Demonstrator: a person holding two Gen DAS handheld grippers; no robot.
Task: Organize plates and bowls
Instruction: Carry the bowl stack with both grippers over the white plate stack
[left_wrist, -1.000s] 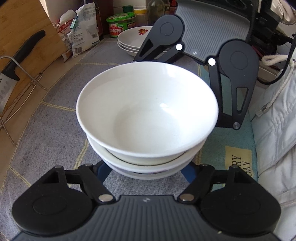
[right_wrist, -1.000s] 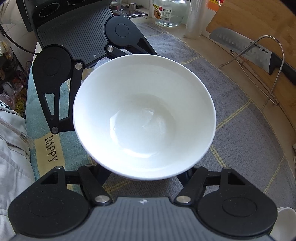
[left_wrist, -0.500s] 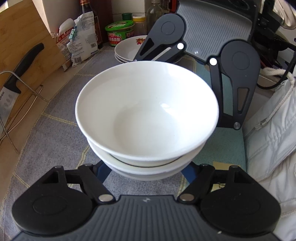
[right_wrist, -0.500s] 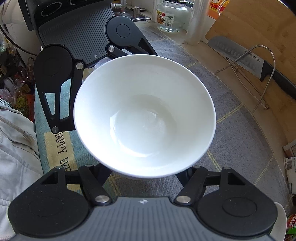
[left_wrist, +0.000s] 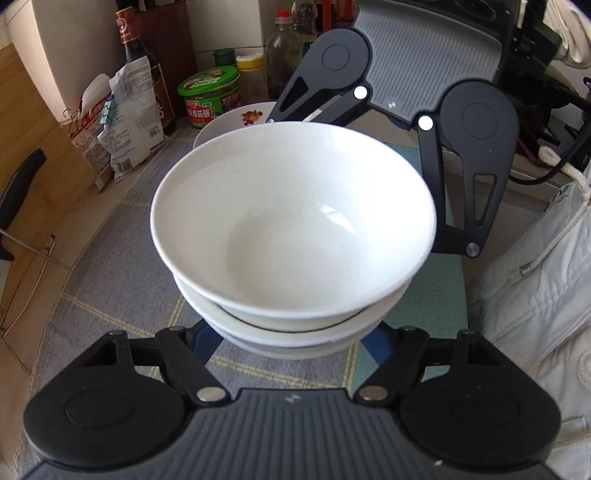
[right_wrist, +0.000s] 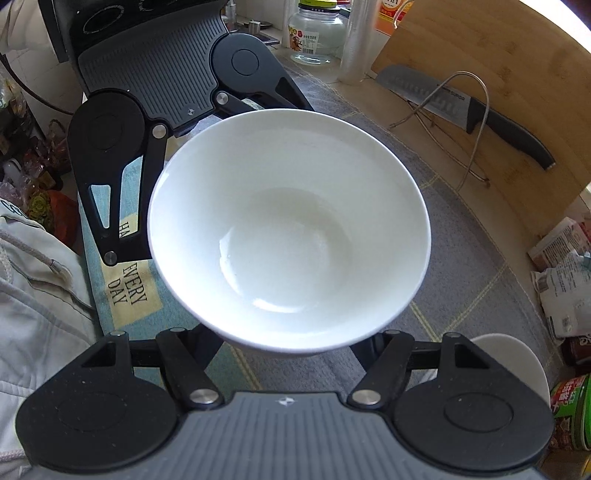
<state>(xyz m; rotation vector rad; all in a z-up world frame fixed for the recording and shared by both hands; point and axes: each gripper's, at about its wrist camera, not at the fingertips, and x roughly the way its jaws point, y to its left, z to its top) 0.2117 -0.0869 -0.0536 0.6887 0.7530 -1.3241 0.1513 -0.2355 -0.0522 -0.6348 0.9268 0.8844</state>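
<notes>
A stack of nested white bowls (left_wrist: 291, 236) is held up above the counter between my two grippers, which face each other across it. It fills the right wrist view (right_wrist: 288, 229) too. My left gripper (left_wrist: 288, 343) grips the stack's near side low down; its fingertips are hidden under the bowls. My right gripper (right_wrist: 288, 350) grips the opposite side, its tips also hidden. A stack of white plates with a flower print (left_wrist: 240, 118) sits at the back of the counter; its rim shows in the right wrist view (right_wrist: 517, 362).
A grey-checked mat (left_wrist: 110, 266) covers the counter. Bottles, a green tub (left_wrist: 208, 96) and food bags (left_wrist: 122, 122) stand at the back. A cutting board with a knife (right_wrist: 472, 114) and a wire rack (right_wrist: 454, 122) lean at one side. A white jacket (left_wrist: 539, 280) is close by.
Both grippers have carried the bowl stack up and toward the back of the counter; the plates and jars now look closer. The grip on the stack is unchanged.
</notes>
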